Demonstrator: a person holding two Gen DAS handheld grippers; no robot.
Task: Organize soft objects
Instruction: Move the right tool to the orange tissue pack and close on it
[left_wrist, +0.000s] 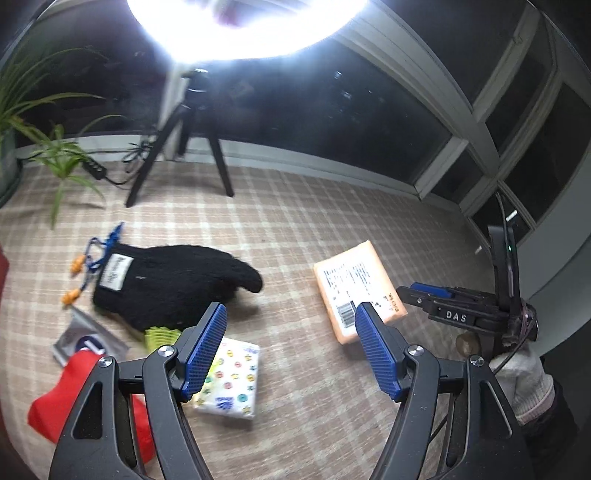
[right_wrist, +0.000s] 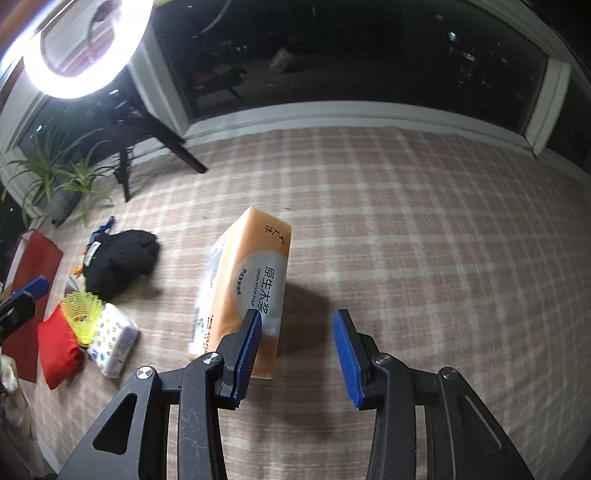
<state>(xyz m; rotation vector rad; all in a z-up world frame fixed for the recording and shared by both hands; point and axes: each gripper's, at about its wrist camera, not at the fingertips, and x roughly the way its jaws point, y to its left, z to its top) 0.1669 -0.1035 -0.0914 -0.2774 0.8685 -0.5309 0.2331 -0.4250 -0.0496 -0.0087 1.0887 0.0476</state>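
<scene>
Orange-and-white tissue pack (right_wrist: 246, 291) lies alone on the checked cloth of the bench (right_wrist: 424, 229), well apart from the black glove (left_wrist: 173, 284), small printed tissue packet (left_wrist: 231, 380) and red pouch (left_wrist: 55, 402) clustered at left, likely awaiting regrouping. Right hand-held gripper (right_wrist: 297, 354) hangs just beside it, jaws apart and empty; left hand-held gripper (left_wrist: 291, 350) also gapes, holding nothing.

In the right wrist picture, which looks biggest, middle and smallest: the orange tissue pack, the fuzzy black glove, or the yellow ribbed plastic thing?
1. Orange plastic-wrapped tissue pack, though it also lies nearest the camera.
2. Fuzzy black knit glove.
3. Yellow ribbed plastic spring toy.
</scene>
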